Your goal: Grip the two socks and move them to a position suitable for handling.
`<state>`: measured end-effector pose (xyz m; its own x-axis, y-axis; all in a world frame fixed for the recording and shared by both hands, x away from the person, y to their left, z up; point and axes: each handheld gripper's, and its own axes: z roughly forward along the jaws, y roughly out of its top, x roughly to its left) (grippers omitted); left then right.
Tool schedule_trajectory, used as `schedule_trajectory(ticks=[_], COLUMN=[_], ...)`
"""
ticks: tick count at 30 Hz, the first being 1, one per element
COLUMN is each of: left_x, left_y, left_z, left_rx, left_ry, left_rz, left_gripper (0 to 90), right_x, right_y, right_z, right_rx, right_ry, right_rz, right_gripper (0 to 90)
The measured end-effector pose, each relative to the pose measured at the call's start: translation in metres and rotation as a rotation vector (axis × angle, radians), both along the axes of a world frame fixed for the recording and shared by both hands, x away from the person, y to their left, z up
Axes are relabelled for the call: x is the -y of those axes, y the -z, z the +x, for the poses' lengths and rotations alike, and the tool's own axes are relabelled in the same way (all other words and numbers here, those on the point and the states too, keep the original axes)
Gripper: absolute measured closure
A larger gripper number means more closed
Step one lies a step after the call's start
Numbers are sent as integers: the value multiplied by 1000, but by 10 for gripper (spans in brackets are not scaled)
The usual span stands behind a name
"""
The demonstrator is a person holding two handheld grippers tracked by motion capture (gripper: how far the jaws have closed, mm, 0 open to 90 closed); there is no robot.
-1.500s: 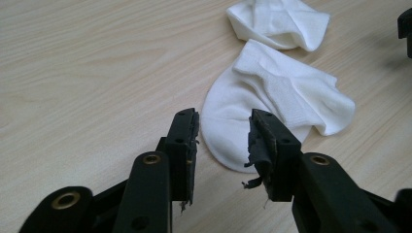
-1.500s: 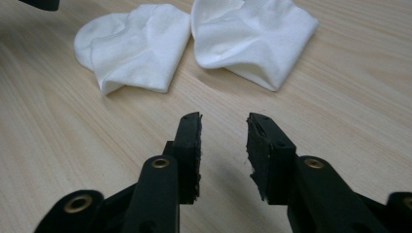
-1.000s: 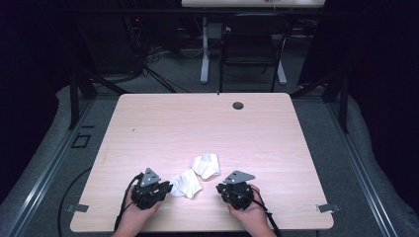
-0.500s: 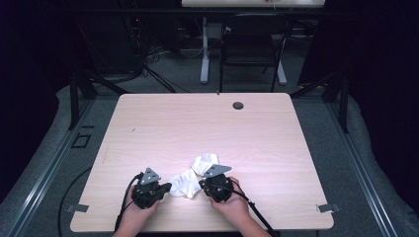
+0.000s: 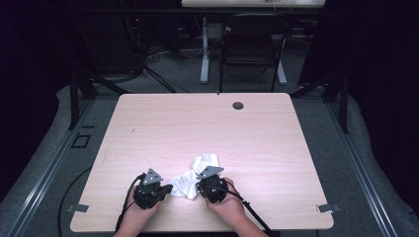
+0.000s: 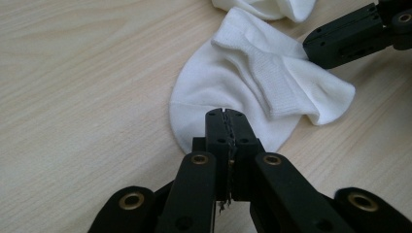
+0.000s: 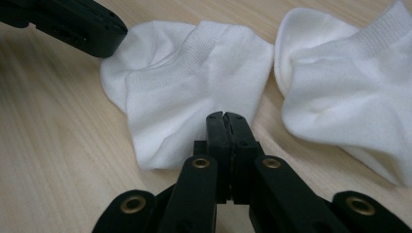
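Right hand-held gripper (image 5: 200, 186) has slid leftward onto the near sock (image 5: 185, 182), jaws clenched; left hand-held gripper (image 5: 168, 188) clenched too.

Both socks are plain white: the near sock (image 7: 194, 92) has a ribbed cuff, the second sock (image 7: 340, 92) too. My grippers are black, with brass-coloured rivets. The table (image 5: 207, 123) is pale wood grain.

Left tongs (image 6: 227, 114) are pinched tight together, tips right over the near edge of a white sock (image 6: 243, 82) lying flat on the wood surface (image 6: 82, 97). The other tongs (image 6: 340, 41) poke in around 2 o'clock, touching the sock's cuff. A second sock (image 6: 265, 7) peeks in at 12.
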<state>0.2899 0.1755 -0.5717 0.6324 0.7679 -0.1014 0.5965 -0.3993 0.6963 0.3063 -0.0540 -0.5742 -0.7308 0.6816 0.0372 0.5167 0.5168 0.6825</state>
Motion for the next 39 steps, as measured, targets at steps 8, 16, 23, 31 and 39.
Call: schedule_trajectory(ticks=[8, 16, 23, 31, 39], left_x=[9, 12, 18, 25, 26], left_y=[4, 4, 4, 4, 4], left_z=[-3, -6, -13, -20, -22], left_rx=[-9, -11, -23, -26, -28], left_ry=[28, 47, 80, 107, 119], left_rz=[20, 14, 13, 11, 8], left_gripper=[897, 896, 893, 893, 891], right_x=[6, 11, 20, 27, 30], right_y=[-1, -1, -2, -4, -5], right_z=[-12, -21, -32, -43, -46], right_rx=[-14, -24, -42, -54, -60], right_ry=[-7, -8, -7, -13, 18], right_rz=[-12, -10, 1, -21, 23], right_gripper=[900, 900, 900, 900, 860])
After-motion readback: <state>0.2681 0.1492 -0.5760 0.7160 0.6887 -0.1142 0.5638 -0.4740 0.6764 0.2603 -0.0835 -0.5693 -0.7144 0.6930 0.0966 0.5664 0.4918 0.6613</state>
